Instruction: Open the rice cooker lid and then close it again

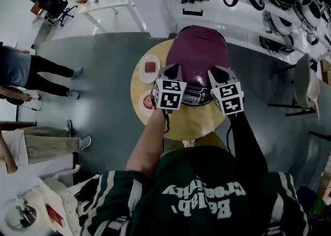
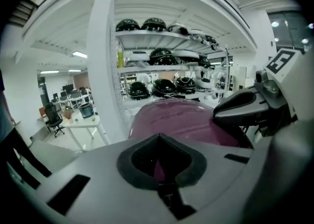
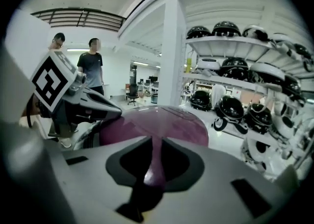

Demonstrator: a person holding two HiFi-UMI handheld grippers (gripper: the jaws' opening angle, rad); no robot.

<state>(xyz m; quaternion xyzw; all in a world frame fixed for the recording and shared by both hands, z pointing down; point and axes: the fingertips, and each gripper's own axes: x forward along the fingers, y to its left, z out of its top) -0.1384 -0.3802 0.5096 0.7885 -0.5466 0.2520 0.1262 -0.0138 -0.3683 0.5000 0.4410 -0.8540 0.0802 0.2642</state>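
While my left tool (image 1: 172,71) and right tool (image 1: 220,73) sit clenched empty by the lid (image 1: 199,49), lopsided prying could tip the rice cooker (image 1: 195,96).

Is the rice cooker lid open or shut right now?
Shut. From the head view the purple lid lies down over the rice cooker body, no inner pot showing; both gripper views see its closed dome ahead.
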